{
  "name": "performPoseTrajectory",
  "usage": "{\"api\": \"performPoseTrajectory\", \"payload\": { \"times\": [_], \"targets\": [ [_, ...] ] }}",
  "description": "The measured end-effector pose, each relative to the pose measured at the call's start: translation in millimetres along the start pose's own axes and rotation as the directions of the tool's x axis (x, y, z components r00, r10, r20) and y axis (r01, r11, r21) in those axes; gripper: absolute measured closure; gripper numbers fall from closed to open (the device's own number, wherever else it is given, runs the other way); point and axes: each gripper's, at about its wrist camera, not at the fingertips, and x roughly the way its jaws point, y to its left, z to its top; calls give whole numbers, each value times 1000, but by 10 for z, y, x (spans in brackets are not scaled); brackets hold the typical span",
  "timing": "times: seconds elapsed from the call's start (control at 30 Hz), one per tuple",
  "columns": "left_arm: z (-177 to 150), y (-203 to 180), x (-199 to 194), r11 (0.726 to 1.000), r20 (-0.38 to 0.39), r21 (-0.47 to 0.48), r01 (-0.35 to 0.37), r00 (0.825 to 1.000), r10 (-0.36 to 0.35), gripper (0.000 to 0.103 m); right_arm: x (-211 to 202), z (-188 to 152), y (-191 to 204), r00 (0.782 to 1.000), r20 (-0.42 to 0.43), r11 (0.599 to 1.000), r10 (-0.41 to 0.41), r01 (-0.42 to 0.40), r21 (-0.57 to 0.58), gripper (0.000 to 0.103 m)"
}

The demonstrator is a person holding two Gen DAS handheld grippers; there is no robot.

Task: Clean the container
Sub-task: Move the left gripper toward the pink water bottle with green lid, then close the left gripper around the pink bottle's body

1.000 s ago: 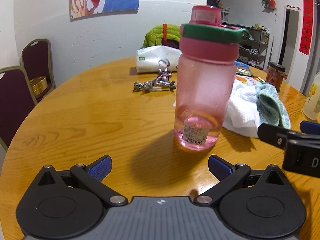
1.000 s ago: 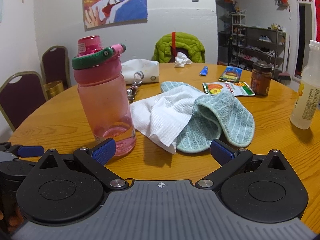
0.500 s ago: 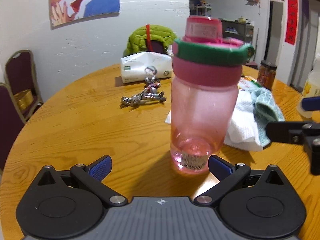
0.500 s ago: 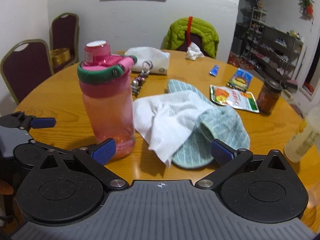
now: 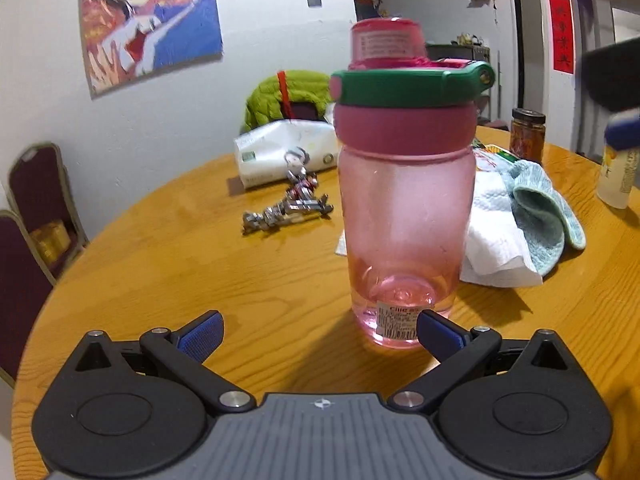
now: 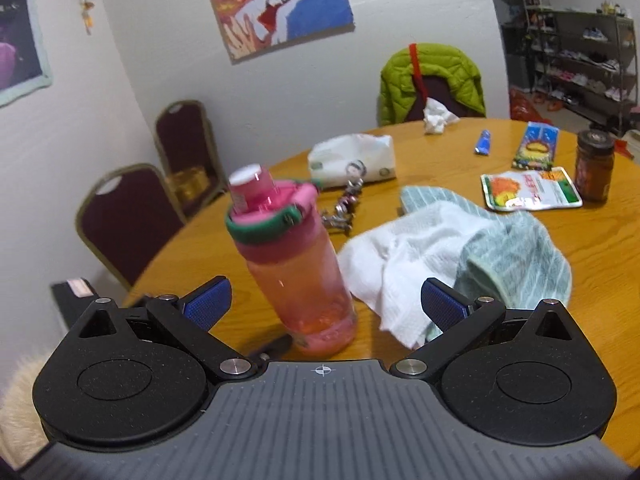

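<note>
Round and wooden, the dining table [image 5: 168, 264] fills both views, with a white wall and an anime poster [image 6: 276, 4] behind it. Two maroon chairs [image 6: 120, 220] stand at its edge. A white towel [image 6: 404, 256] and a teal striped cloth [image 6: 516, 256] lie heaped together just beside the pink water bottle [image 5: 404, 216]. That bottle stands upright on the table, its pink-and-green lid on.

Seen from the left wrist, the left gripper [image 5: 320, 330] is spread wide and grips nothing; the bottle's base sits toward its right fingertip [image 5: 438, 334], which overlaps the base in the picture, though contact cannot be told. From above, the right gripper [image 6: 326, 300] is likewise spread wide and holding nothing, and the bottle appears between its fingers, apart from both.

Smaller things lie beyond: a tissue pack [image 6: 354, 158], a sauce jar [image 6: 594, 170], snack packets [image 6: 530, 188] and a small metal toy figure [image 5: 288, 210].
</note>
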Motion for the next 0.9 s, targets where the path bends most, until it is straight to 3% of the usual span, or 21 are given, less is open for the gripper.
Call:
{"api": "performPoseTrajectory", "payload": {
  "times": [0.03,0.2,0.3,0.6,0.9],
  "targets": [
    [8,48,-9,1000,-4,-4,4,1000,-4,0,-25,6,13,1000,0,998,-15,15,-65,0],
    [55,250,-96,998,33,-27,54,998,-53,0,108,-321,-180,1000,-27,996,15,-17,-85,0],
    [110,187,-86,994,46,-42,103,994,-101,1,170,-418,-182,1000,20,995,-4,6,-98,0],
    [286,-136,-5,994,80,-77,77,994,-71,1,354,-694,-171,983,170,988,-61,84,-129,2],
    [403,-368,46,990,123,-79,114,987,-104,3,155,-686,-482,982,168,994,-83,93,-56,1]
  ]
}}
